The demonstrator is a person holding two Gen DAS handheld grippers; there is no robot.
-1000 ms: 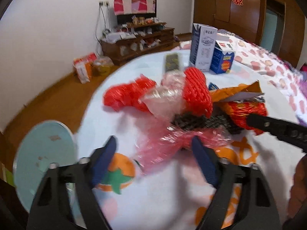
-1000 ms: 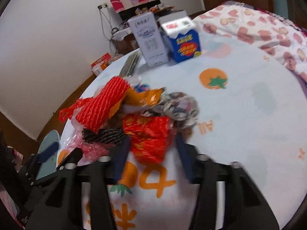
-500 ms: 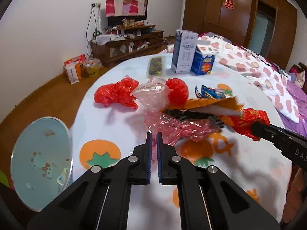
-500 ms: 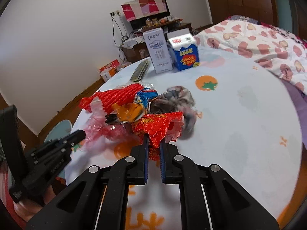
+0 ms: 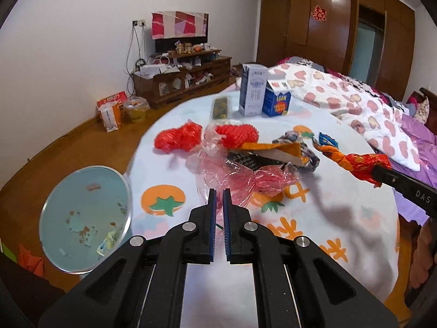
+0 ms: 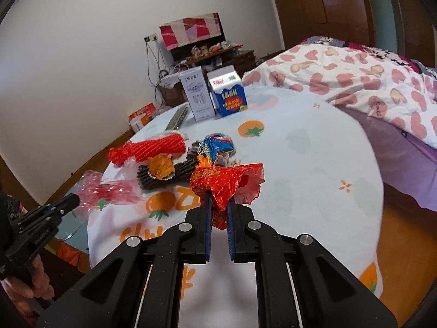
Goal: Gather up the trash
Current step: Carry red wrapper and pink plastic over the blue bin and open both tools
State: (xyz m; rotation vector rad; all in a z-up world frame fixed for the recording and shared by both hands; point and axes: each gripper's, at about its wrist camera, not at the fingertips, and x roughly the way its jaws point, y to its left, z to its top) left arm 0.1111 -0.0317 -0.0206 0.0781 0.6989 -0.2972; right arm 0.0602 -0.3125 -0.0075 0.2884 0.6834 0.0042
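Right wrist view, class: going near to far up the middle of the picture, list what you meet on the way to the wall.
Right gripper → red wrapper → blue crumpled wrapper → blue carton → wooden cabinet.

Two cartons [image 5: 252,94] [image 5: 277,101] stand side by side far past the fingers. One pink plastic bag [image 5: 245,181] sits right at the left fingertips. One red wrapper [image 6: 224,183] is between the right fingers. One round bin [image 5: 84,216] is left of the left fingers.

red wrapper [image 6: 224,186] lifted, pink cellophane [image 5: 245,183] raised
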